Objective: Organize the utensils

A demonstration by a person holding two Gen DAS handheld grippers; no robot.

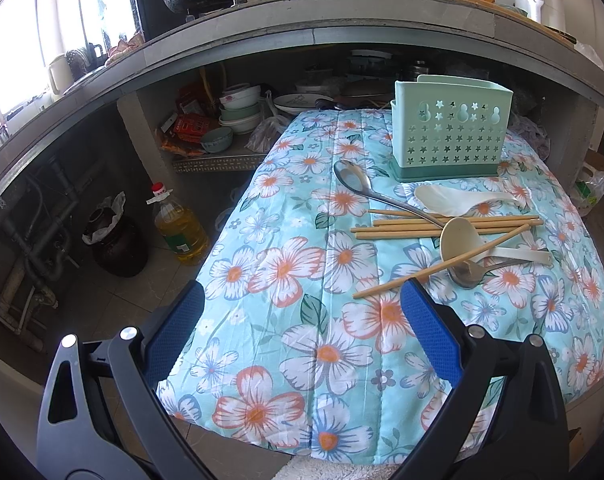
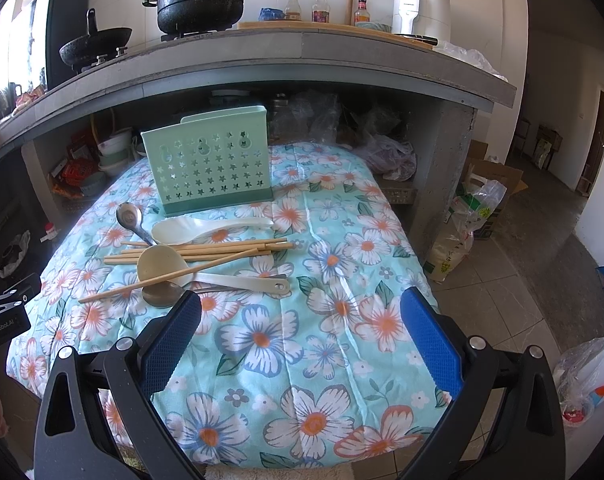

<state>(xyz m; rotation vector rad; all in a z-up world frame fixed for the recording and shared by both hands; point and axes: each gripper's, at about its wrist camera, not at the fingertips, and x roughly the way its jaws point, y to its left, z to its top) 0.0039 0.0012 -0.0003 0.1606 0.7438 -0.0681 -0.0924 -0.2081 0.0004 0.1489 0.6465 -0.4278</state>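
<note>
Left wrist: tongs agape; chopsticks piled

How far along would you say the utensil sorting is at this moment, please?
Nothing looks done: the green holder shows no utensils inside. Nothing is in hand; the left gripper and right gripper hang open and empty. Left to sort: chopsticks, metal spoon, white spoon and beige ladle, all piled on the cloth.

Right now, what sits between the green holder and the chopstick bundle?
The white plastic spoon, lying crosswise just in front of the green holder, with the chopstick bundle right behind it toward the camera. Clearest in the right wrist view.
</note>
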